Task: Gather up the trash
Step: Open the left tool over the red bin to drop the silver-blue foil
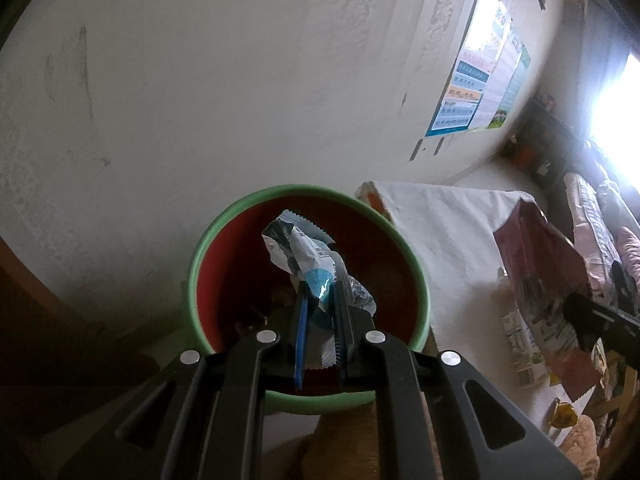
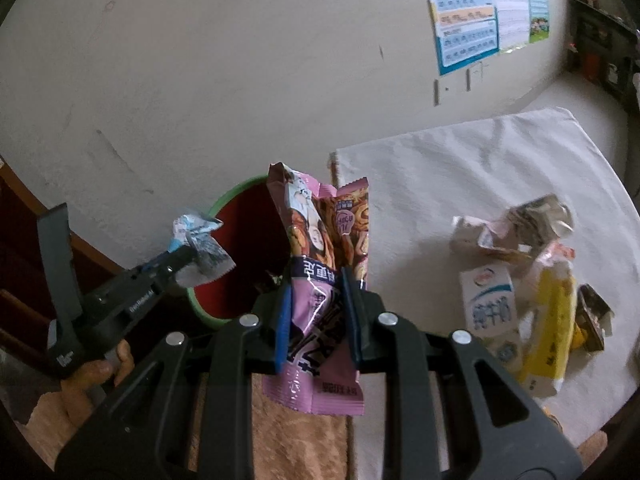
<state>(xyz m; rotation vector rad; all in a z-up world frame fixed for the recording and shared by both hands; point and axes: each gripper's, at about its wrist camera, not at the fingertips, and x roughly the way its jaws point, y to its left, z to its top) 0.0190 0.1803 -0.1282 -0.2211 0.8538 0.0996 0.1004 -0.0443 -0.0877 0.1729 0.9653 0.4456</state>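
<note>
A green-rimmed bin with a red inside [image 1: 224,272] stands on the floor against the wall. My left gripper [image 1: 320,296] hangs over its mouth, shut on a crumpled white-and-blue wrapper [image 1: 304,252]. In the right wrist view the same left gripper [image 2: 192,258] and wrapper [image 2: 202,240] hover at the left of the bin [image 2: 236,224]. My right gripper [image 2: 316,284] is shut on a pink snack bag [image 2: 320,232], held upright just right of the bin. In the left wrist view that pink bag [image 1: 536,276] shows at the right.
A table under a white cloth [image 2: 460,160] stands right of the bin. On it lie a milk carton [image 2: 492,304], a yellow packet [image 2: 548,320], crumpled cartons [image 2: 516,224] and a dark wrapper [image 2: 594,312]. A poster [image 2: 472,16] hangs on the wall. A hand [image 2: 100,376] holds the left gripper.
</note>
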